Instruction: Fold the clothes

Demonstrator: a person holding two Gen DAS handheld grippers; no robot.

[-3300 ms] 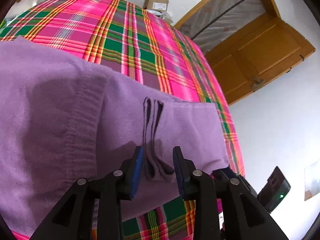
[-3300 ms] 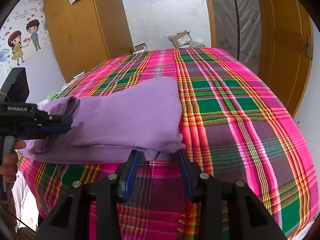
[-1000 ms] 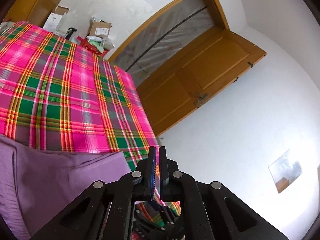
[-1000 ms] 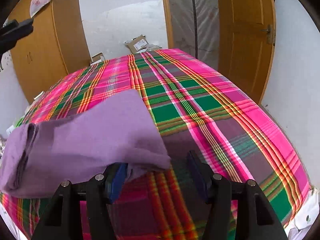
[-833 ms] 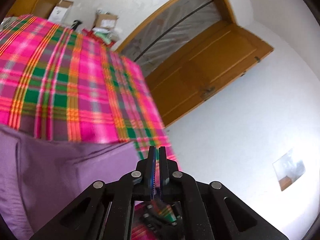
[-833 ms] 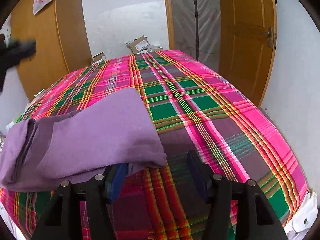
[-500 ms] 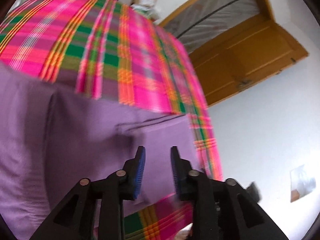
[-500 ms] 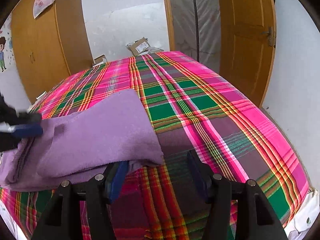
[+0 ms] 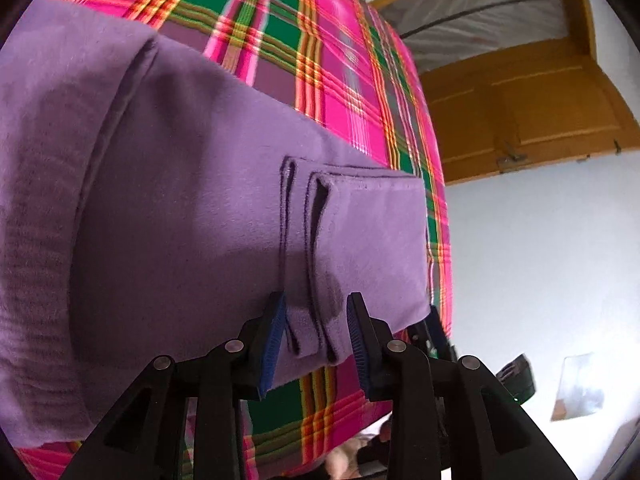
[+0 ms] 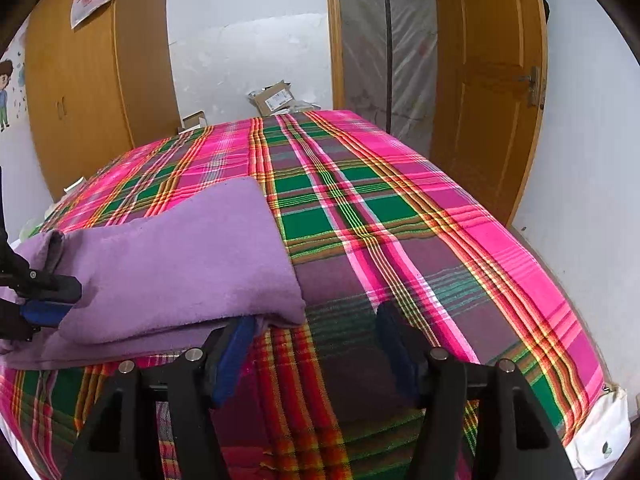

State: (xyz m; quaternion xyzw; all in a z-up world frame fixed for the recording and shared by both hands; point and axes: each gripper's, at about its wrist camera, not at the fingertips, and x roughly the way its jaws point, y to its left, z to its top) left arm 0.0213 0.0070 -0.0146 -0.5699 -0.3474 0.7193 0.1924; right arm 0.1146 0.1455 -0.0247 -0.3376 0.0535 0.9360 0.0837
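Left gripper [image 9: 316, 336], lower centre: jaws parted, straddling the layered hem of the purple garment [image 9: 180, 216] without pinching it. Right gripper [image 10: 312, 344], lower centre: jaws wide apart, holding nothing, its left finger just beside the garment's corner. The folded garment fills the frame's left on the plaid bedspread [image 10: 380, 220]; a door [image 10: 484, 92] stands upper right.

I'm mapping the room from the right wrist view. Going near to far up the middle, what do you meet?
Right claw → plaid bedspread → cardboard box → white wall.
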